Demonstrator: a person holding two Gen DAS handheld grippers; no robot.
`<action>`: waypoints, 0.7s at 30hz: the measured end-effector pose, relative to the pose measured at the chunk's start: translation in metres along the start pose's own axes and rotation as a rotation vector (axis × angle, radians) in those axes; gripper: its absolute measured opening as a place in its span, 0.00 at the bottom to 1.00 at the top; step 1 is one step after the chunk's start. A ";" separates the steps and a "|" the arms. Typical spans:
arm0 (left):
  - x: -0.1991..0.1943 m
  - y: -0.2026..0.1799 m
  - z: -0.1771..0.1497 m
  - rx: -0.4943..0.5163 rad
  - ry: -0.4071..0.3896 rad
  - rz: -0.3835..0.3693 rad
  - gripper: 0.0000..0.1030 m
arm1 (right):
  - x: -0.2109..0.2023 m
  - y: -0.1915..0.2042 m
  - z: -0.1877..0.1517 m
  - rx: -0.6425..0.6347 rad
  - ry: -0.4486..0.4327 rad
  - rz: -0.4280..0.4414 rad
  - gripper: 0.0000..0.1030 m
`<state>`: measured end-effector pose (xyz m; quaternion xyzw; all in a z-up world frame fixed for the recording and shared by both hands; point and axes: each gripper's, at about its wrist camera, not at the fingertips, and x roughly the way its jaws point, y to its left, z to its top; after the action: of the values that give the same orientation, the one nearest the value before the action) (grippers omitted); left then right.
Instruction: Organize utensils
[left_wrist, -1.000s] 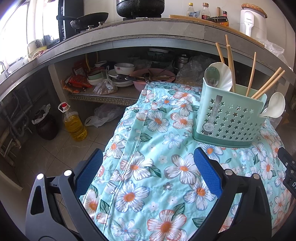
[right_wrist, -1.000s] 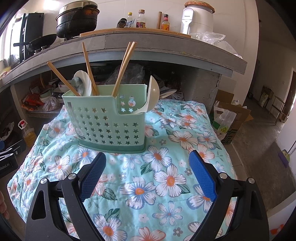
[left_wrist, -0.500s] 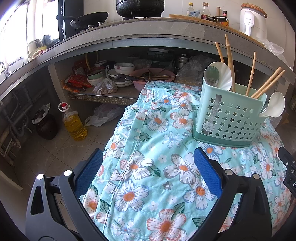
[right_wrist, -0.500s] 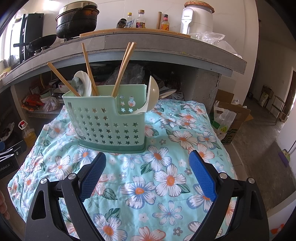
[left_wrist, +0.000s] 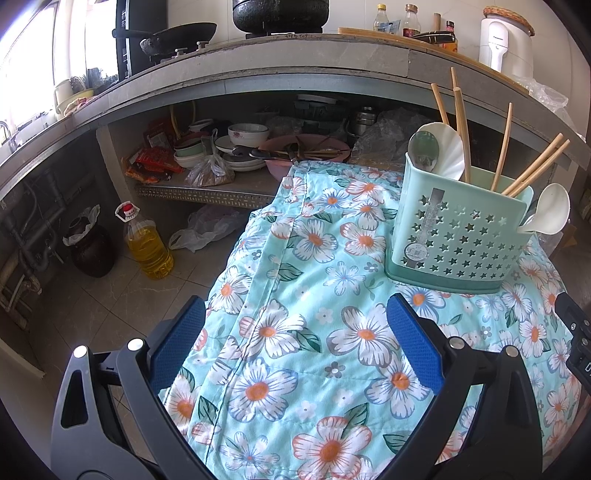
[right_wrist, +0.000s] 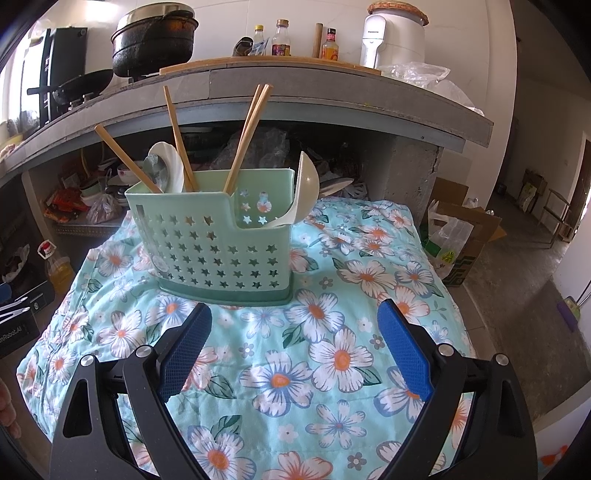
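Observation:
A mint-green utensil caddy with star cut-outs stands upright on a floral cloth. Several wooden chopsticks lean in it, along with a white spoon and a metal spoon at one end and a white ladle-shaped spoon at the other. My left gripper is open over the cloth, left of and nearer than the caddy. Open too, my right gripper hangs just in front of the caddy, holding nothing.
Behind the table runs a concrete counter with a black pot, bottles and a white appliance. Bowls and plates fill the shelf below. An oil bottle and a dark jar stand on the floor; a cardboard box is at right.

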<state>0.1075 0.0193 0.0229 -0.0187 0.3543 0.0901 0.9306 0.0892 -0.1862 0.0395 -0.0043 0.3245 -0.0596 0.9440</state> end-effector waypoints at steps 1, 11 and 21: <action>0.000 0.001 0.001 0.000 0.000 0.001 0.92 | 0.000 0.000 0.000 0.001 0.000 0.001 0.86; 0.001 0.000 -0.001 0.000 0.002 -0.001 0.92 | 0.000 0.000 0.000 0.002 -0.001 0.002 0.86; 0.001 0.000 -0.001 -0.002 0.004 -0.001 0.92 | 0.001 0.000 0.000 0.003 -0.001 0.004 0.86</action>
<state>0.1075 0.0198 0.0212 -0.0198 0.3561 0.0901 0.9299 0.0898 -0.1861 0.0393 -0.0023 0.3238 -0.0582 0.9443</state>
